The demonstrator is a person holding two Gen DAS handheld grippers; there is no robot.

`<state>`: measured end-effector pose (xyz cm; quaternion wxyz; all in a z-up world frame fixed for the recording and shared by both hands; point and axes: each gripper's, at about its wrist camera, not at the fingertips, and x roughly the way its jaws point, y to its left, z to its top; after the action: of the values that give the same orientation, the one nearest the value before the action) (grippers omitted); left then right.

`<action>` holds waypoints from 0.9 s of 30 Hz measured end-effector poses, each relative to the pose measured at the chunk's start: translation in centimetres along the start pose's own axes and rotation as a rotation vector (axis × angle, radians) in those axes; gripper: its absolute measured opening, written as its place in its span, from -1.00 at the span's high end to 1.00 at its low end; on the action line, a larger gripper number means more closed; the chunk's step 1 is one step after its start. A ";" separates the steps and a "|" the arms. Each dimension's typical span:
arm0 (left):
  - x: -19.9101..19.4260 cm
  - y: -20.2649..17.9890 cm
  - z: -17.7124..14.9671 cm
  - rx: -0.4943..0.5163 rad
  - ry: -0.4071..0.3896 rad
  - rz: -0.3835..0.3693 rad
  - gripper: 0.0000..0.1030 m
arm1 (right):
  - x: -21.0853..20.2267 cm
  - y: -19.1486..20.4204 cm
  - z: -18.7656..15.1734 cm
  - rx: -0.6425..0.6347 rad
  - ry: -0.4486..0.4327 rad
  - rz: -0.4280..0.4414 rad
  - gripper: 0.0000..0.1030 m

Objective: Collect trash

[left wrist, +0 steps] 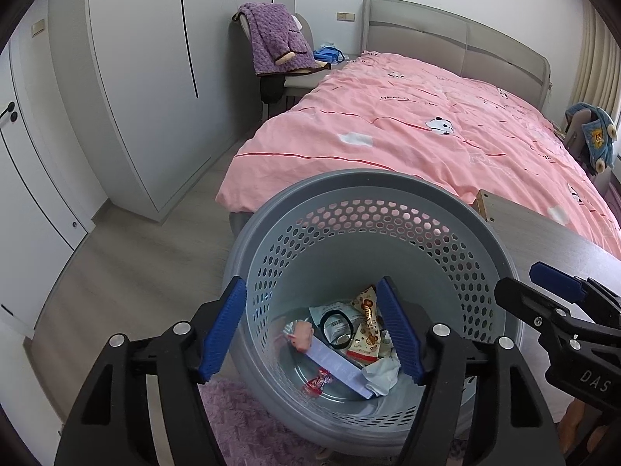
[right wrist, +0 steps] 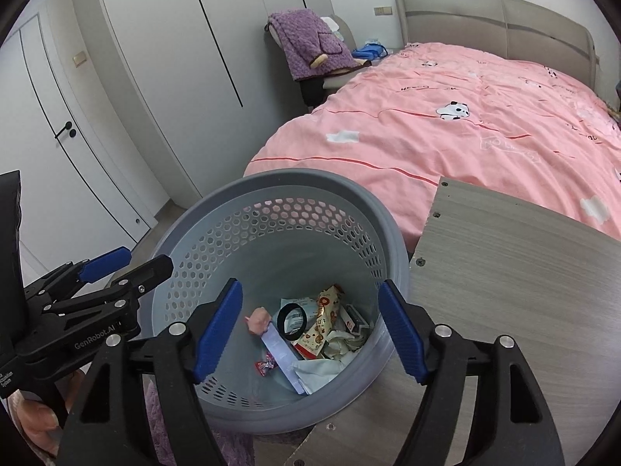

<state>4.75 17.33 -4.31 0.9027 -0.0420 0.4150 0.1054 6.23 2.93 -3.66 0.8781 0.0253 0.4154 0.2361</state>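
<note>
Reading what print we can, "GenRobot.AI" runs along the left gripper (right wrist: 128,262) and "DAS" along the right gripper (left wrist: 543,283). Both tilt down over the grey perforated bin (left wrist: 500,233), jaws spread wide and gripping nothing. Trash lies at the bin's bottom, well below the blue pads (left wrist: 223,334): a snack wrapper (left wrist: 365,330) (its lettering too small to read), a black ring (left wrist: 337,328), a red candy wrapper (right wrist: 264,367) nearer us, and crumpled paper (right wrist: 341,343).
</note>
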 end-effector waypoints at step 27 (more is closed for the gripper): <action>-0.9 0.4 -0.3 -0.003 0.003 0.046 -0.57 | -0.7 -0.3 -0.8 0.009 -0.007 -0.026 -0.71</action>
<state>3.85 17.50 -3.83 0.8995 -0.0338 0.4168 0.1267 5.36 2.27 -3.77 0.8825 0.0248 0.4136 0.2228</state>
